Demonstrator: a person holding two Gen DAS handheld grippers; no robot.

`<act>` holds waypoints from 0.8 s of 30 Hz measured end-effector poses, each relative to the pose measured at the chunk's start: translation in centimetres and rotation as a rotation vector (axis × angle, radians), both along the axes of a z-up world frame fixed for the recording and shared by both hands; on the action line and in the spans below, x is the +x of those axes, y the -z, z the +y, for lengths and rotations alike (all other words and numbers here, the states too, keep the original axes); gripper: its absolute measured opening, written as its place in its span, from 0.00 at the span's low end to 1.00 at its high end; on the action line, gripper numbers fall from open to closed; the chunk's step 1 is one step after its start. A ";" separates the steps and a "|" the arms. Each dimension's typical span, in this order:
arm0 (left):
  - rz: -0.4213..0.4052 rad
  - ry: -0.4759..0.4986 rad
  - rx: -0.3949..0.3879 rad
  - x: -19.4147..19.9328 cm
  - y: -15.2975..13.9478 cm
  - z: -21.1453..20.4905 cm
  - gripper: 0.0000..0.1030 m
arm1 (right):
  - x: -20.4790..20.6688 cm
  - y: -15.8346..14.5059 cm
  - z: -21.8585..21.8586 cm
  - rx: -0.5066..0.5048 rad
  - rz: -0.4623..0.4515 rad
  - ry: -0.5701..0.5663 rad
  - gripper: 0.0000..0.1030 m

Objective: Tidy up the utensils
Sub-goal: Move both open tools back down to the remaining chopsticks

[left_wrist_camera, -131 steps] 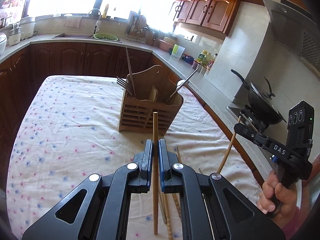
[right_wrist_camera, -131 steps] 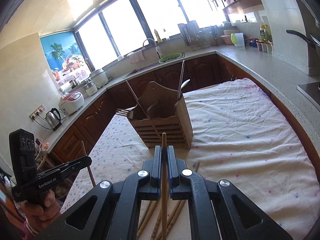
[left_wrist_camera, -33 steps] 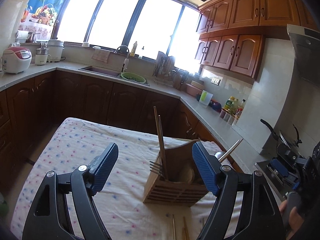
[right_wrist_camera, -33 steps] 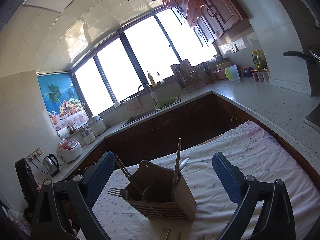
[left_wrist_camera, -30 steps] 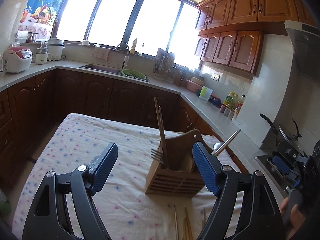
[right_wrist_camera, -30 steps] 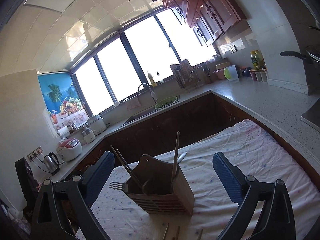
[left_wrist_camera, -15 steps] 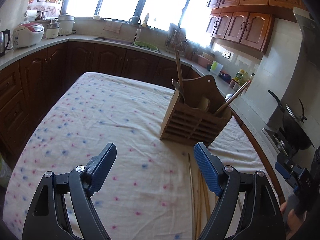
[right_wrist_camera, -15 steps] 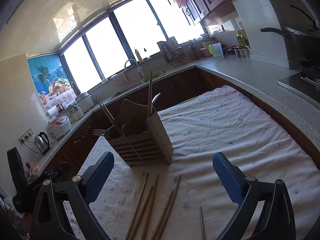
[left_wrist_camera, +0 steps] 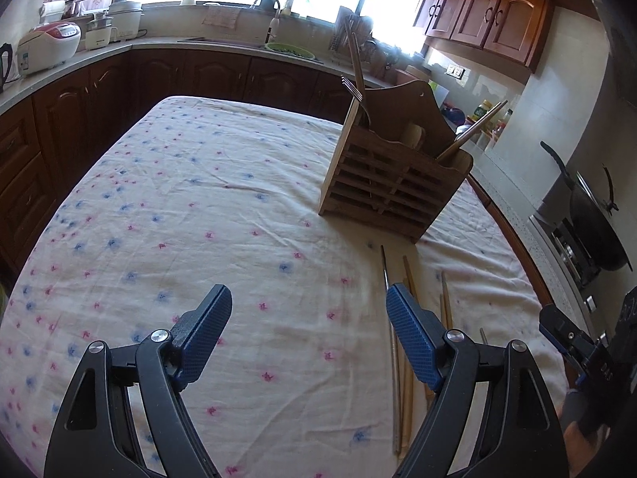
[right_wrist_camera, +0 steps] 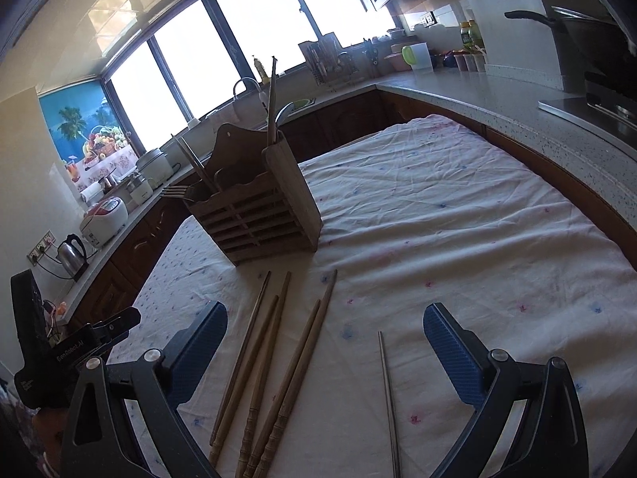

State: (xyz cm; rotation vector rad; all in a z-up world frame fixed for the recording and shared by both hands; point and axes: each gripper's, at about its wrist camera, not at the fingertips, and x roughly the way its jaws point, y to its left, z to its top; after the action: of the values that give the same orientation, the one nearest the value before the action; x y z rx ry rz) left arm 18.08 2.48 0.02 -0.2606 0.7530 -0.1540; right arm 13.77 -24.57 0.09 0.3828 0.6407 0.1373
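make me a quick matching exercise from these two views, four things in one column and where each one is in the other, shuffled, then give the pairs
Things
1. fork
2. metal chopstick
3. wooden chopsticks
4. wok

Places
A. lying alone on the cloth, between the right gripper's open jaws
B. on the stove, off the table
C. in the wooden holder, tines sticking out sideways
D. lying in a bunch on the cloth in front of the holder

Pairs: 1-C, 2-A, 3-D, 4-B
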 end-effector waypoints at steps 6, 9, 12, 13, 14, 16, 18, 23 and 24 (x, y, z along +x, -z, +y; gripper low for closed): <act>0.031 0.024 0.018 0.9 0.4 -0.9 0.79 | 0.6 0.4 0.1 -0.010 0.013 -0.005 0.97; 0.051 0.040 0.027 1.8 0.7 -1.6 0.79 | 1.4 0.8 0.0 -0.013 0.029 -0.010 0.94; 0.073 0.066 0.041 3.0 1.1 -2.6 0.79 | 2.6 1.2 0.0 -0.014 0.059 -0.019 0.84; 0.080 0.074 0.045 3.3 1.3 -2.9 0.79 | 3.1 1.4 0.1 -0.015 0.071 -0.022 0.79; 0.089 0.084 0.048 3.8 1.4 -3.3 0.79 | 3.6 1.6 0.2 -0.016 0.084 -0.026 0.77; 0.105 0.099 0.044 4.7 1.8 -3.9 0.74 | 4.7 2.1 0.3 -0.025 0.109 -0.035 0.69; 0.128 0.122 0.046 5.8 2.3 -4.7 0.69 | 5.8 2.7 0.6 -0.032 0.137 -0.045 0.57; 0.170 0.181 0.081 8.4 3.6 -7.4 0.53 | 8.7 4.1 1.7 -0.054 0.206 -0.093 0.42; 0.172 0.192 0.094 8.8 3.8 -7.9 0.53 | 9.2 4.4 2.0 -0.061 0.220 -0.104 0.39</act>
State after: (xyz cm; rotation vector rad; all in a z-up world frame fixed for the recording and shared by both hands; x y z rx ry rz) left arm 26.83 -5.40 -3.76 -0.1131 0.9536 -0.2794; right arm 22.99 -22.55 -4.27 0.3080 0.8806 0.1759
